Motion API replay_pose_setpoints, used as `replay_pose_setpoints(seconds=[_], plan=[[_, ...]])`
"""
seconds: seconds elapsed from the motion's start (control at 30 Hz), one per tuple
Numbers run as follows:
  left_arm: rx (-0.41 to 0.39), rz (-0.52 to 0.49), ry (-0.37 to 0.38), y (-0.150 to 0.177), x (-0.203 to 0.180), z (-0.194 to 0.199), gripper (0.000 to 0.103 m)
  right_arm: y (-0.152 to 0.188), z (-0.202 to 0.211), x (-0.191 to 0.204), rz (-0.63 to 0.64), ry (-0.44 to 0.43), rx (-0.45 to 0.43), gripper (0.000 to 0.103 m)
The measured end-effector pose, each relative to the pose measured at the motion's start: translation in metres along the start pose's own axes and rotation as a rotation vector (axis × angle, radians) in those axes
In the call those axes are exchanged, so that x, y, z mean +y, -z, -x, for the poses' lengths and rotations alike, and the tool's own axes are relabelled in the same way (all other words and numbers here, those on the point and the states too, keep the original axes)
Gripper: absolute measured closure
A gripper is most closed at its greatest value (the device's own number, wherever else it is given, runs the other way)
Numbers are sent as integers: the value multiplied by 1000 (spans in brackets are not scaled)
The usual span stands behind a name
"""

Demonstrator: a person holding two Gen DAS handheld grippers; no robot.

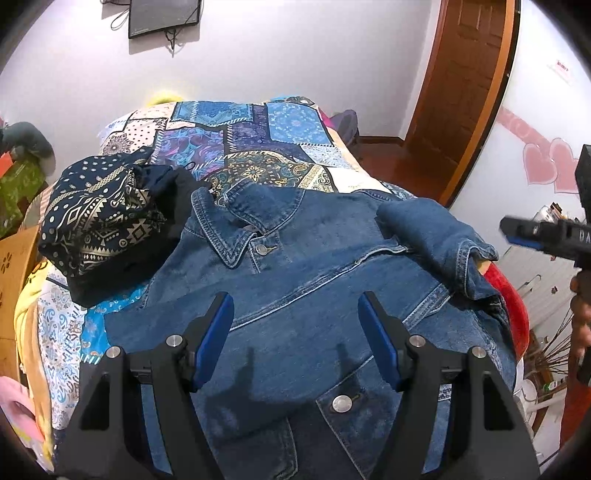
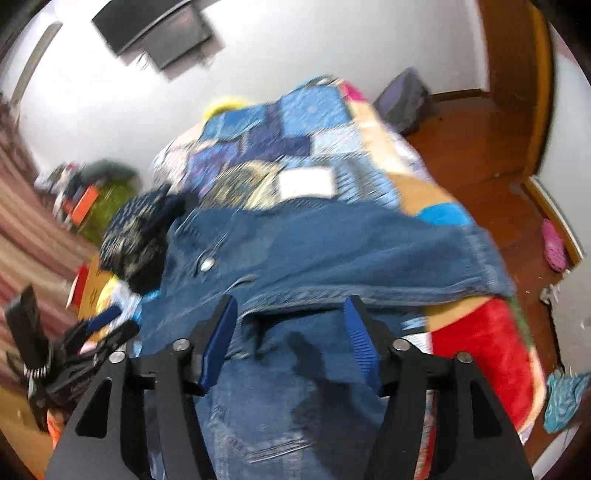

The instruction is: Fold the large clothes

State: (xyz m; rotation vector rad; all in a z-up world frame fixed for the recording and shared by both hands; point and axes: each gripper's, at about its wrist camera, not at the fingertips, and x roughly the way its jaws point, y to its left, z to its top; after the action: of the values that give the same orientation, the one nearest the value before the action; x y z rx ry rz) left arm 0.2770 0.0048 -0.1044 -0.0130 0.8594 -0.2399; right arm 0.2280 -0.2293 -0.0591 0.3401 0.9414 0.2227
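Observation:
A blue denim jacket (image 1: 314, 288) lies spread face up on a patchwork bedspread (image 1: 258, 144), collar toward the far end. One sleeve (image 1: 436, 236) is folded across its right shoulder. My left gripper (image 1: 295, 314) hovers open above the jacket's chest, nothing between its blue pads. In the blurred right wrist view the same jacket (image 2: 314, 251) fills the middle. My right gripper (image 2: 290, 314) stands open over its lower part, with only cloth below the fingers. The right gripper (image 1: 546, 236) also shows at the right edge of the left wrist view, held by a hand.
A dark patterned garment (image 1: 107, 221) is bunched beside the jacket's collar on the left. A red blanket (image 2: 487, 343) hangs at the bed's right side. Wooden floor (image 2: 480, 173), a door frame (image 1: 465, 92) and a pink slipper (image 2: 554, 245) lie to the right. A wall screen (image 1: 162, 16) hangs behind.

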Motion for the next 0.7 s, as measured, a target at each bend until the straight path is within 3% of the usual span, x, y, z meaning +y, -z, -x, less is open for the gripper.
replay_pose_setpoints(seconds=[0.1,0.3,0.47,0.7], plan=[[6,7,6,0,-1,-3,34,-4,2,-22,-79,23,-33,35],[23,17,-2,0,0,-13,34,-3,-22,-68,-250,78,18,35],[42,27,-3,1,2,-20,34,6,-59,-98,-395,8,116,35],[50,39,-6,3,5,-24,34,9,-78,-120,-476,-28,82,35]])
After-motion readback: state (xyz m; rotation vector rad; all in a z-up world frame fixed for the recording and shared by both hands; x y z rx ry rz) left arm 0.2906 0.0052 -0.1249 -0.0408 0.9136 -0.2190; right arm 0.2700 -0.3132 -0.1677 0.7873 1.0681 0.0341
